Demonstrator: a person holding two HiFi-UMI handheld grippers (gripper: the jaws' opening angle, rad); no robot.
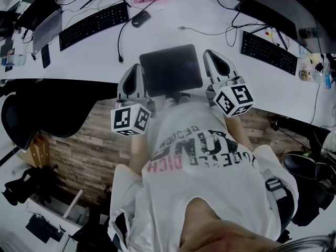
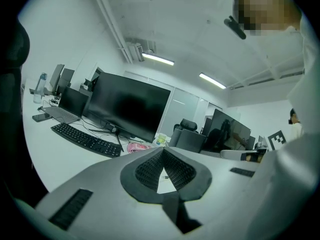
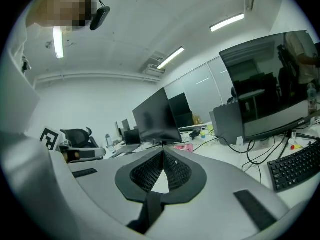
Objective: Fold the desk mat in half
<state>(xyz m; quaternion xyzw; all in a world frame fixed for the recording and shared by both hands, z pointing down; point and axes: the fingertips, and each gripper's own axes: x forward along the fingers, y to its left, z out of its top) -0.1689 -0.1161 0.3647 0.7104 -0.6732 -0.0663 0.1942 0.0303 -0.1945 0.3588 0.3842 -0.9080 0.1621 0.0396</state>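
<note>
The dark desk mat (image 1: 170,70) lies flat on the white desk (image 1: 173,33), close to its front edge, as a roughly square patch. My left gripper (image 1: 138,67) hovers just beside the mat's left edge and my right gripper (image 1: 208,53) beside its right edge; neither holds it. In the left gripper view the left gripper's (image 2: 163,150) jaws meet at the tips with nothing between them. The right gripper's (image 3: 163,150) jaws look the same in the right gripper view. The mat is hidden in both gripper views.
A black keyboard (image 1: 93,25) and a mouse (image 1: 140,18) lie beyond the mat at the left, and a second keyboard (image 1: 269,51) at the right. Cables cross the desk. Monitors (image 2: 130,104) stand at the back. A black chair (image 1: 47,109) is at the left.
</note>
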